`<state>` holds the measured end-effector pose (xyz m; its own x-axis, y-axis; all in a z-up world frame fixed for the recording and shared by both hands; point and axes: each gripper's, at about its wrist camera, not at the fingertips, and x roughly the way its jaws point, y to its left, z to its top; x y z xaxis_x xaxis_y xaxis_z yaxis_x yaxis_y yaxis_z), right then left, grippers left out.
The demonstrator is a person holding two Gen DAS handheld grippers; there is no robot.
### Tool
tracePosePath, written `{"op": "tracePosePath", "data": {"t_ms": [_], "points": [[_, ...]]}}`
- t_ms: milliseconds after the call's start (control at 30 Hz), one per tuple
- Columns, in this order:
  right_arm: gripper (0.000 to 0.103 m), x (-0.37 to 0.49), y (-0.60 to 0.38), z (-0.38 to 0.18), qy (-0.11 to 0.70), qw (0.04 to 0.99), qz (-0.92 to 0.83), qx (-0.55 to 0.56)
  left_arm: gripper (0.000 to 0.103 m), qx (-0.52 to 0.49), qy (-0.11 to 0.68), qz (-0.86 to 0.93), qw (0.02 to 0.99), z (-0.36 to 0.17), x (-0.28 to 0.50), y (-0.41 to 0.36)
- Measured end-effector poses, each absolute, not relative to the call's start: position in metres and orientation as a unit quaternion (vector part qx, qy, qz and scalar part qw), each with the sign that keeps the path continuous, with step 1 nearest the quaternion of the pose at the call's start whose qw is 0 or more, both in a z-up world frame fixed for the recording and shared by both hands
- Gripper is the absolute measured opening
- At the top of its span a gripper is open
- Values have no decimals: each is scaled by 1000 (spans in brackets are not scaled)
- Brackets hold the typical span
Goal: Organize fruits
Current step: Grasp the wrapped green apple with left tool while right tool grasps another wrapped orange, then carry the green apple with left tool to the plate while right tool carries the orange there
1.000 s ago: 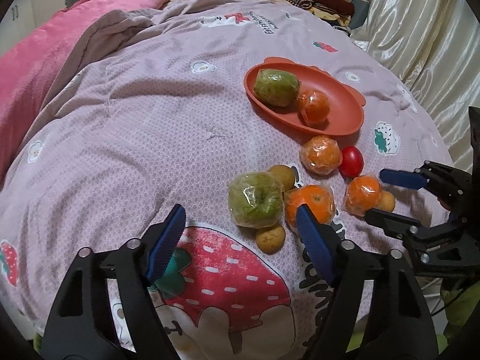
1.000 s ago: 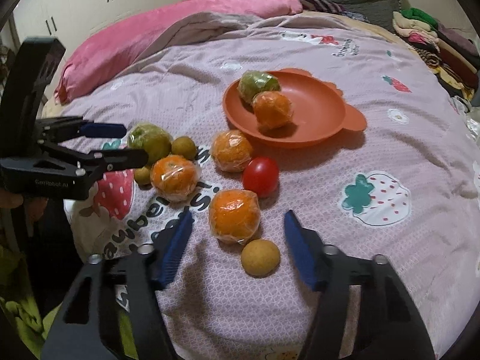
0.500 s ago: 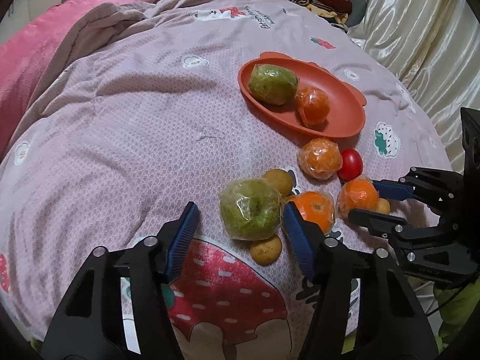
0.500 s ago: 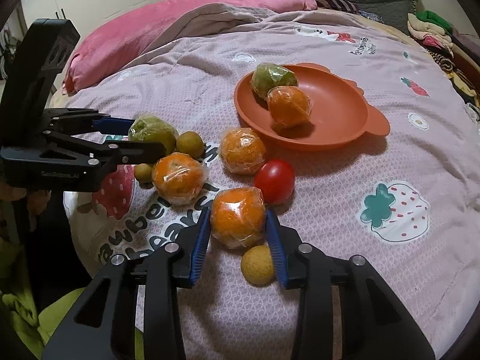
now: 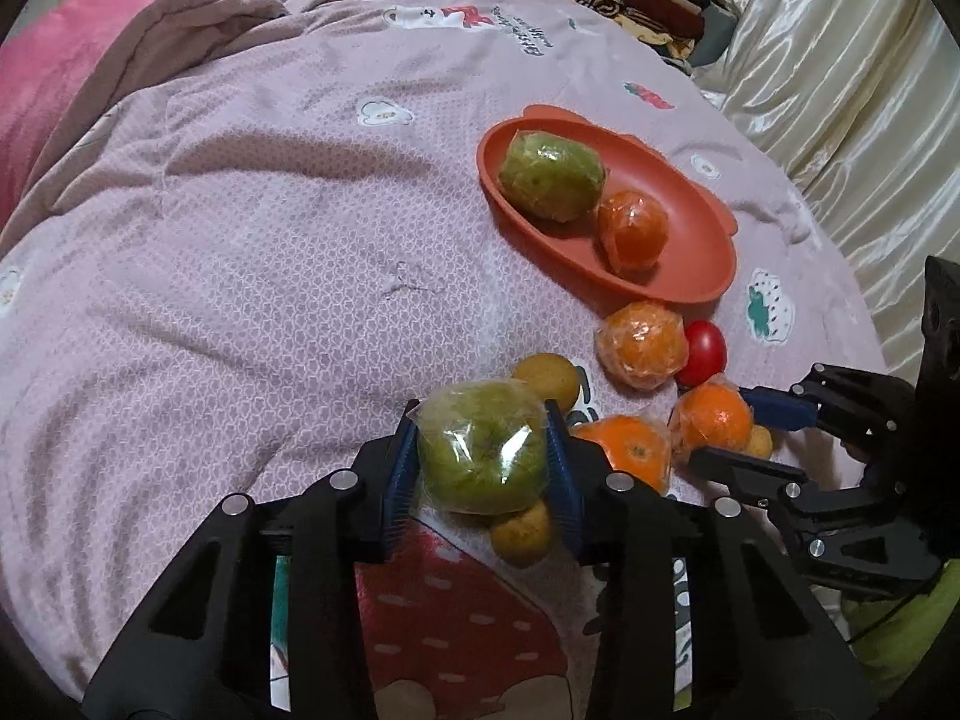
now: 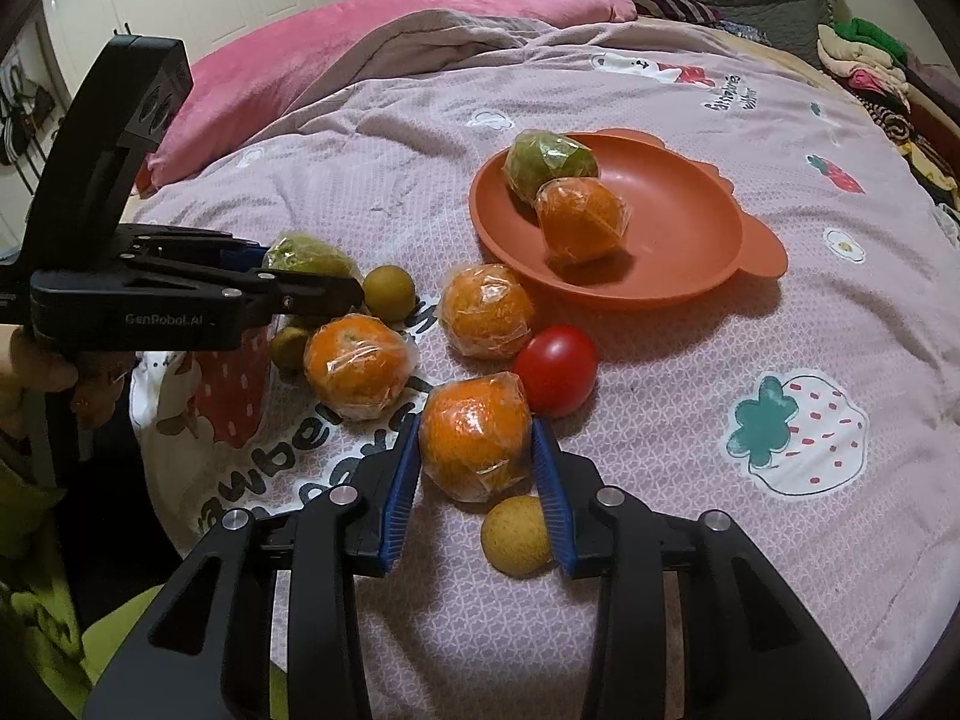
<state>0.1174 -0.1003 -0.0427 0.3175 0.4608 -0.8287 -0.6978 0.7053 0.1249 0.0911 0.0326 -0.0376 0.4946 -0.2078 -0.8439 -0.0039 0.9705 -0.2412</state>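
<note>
Item: our left gripper (image 5: 483, 459) has just closed on the wrapped green apple (image 5: 483, 450), right gripper (image 6: 477, 459) clamping a wrapped orange (image 6: 475, 438); both ready for the plate (image 6: 690, 240).

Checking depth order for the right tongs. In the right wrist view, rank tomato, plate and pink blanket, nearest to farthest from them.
1. Tomato: just beyond the right tongs, slightly right.
2. Plate: further up the bed, centre-right.
3. Pink blanket: at the far end, upper left.

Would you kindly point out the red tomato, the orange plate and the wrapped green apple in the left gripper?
red tomato (image 6: 555, 369), right wrist view, middle of its skin.
orange plate (image 6: 690, 222), right wrist view, bare inner floor.
wrapped green apple (image 5: 483, 456), left wrist view, front face.
</note>
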Motion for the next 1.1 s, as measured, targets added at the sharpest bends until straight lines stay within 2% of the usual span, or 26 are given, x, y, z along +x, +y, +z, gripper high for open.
{"op": "tracePosePath", "data": {"t_ms": [467,1100], "points": [[35,118,-113,-13,431,818,363,-110,30,-115,479,-71,867,-14,81,32],[35,146,-138,18,393,850,339,-91,30,-95,455,-85,881,20,112,13]]}}
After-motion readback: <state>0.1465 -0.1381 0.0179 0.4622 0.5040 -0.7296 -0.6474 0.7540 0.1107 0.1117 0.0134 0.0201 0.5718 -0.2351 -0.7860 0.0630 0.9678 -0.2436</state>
